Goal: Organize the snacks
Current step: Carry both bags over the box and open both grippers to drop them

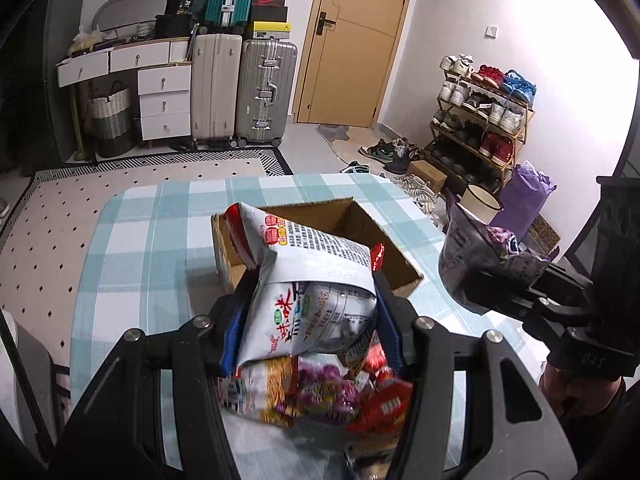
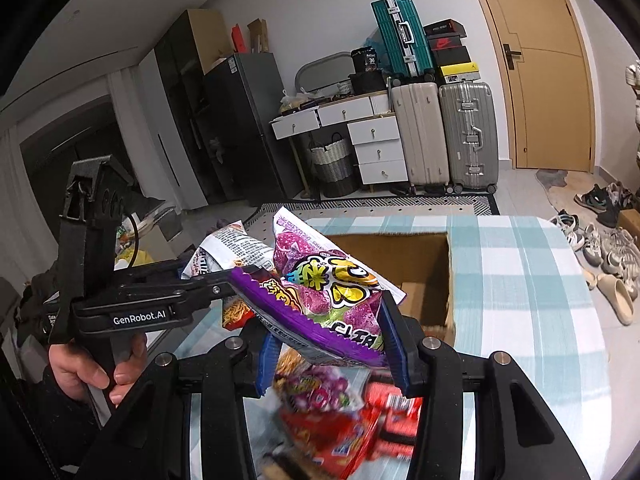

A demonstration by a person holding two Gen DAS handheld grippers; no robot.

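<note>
Above the cardboard box (image 1: pixel 320 236), each gripper's fingers pinch one snack bag: left gripper (image 1: pixel 308 300) the white bag (image 1: pixel 312 276), right gripper (image 2: pixel 332 344) the purple bag (image 2: pixel 328 296); slack film risks slipping out short of the box.

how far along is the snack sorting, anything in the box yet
Early, it seems. The box shows only bare cardboard where its inside is visible. In hand: the left gripper is shut on a white bag, the right gripper on a purple bag. Left: both bags, plus the snack pile on the table.

Both tools are matte black plastic with silver screw heads and blue finger pads (image 2: pixel 394 344). The left hand-held gripper (image 2: pixel 240 280), at the frame's left, carries white "GenRobot.AI" lettering above a bare-skinned hand (image 2: pixel 96 364).
</note>
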